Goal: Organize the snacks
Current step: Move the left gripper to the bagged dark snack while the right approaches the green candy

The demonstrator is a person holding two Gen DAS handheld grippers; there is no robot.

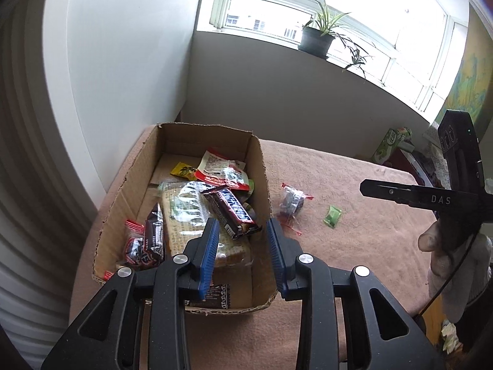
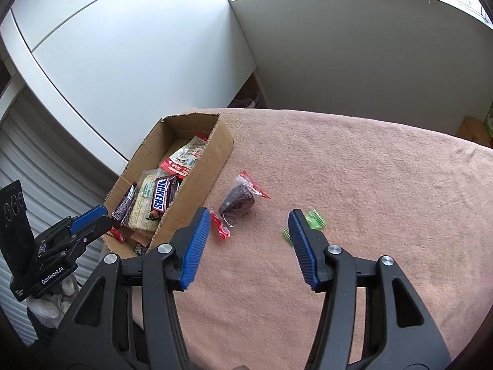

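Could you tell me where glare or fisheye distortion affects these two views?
Left wrist view: the window is blown out white, and the box's walls bow. Right wrist view: even light, no glare on the Snickers, but the table edge curves strongly.

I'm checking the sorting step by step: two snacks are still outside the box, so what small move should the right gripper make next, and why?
Probably lower the open right gripper onto the small green wrapped candy, which lies on the pink cloth by its right finger. Its fingers hold nothing, and the candy lies outside the cardboard box, as does the clear red-ended packet of dark snack.
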